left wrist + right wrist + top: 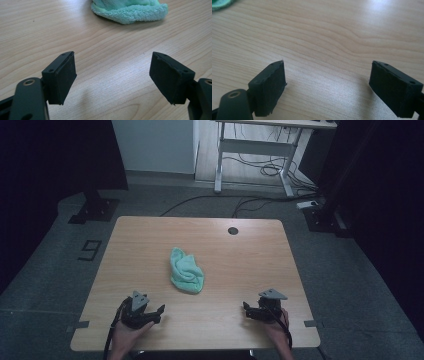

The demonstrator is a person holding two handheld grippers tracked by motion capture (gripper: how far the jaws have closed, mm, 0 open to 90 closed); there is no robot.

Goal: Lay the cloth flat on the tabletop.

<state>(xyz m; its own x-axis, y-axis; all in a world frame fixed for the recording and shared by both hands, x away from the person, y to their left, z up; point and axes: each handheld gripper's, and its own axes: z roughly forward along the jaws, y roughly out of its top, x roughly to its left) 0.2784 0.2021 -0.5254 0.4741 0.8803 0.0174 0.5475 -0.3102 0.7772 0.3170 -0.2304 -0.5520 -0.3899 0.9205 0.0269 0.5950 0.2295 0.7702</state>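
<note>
A crumpled mint-green cloth (186, 271) lies near the middle of the wooden table (240, 260). My left gripper (159, 311) rests near the front edge at the left, open, its jaws wide apart with nothing between them; the cloth (130, 10) lies ahead of it in the left gripper view. My right gripper (246, 309) sits near the front edge at the right, also open and empty. In the right gripper view (327, 82) a sliver of the cloth (219, 4) shows at the top left corner.
A round dark grommet hole (233, 230) sits near the table's far edge. Beyond the table stand a white desk frame (260, 150) with cables on the floor, and dark stand bases (92, 210) at the far left and right.
</note>
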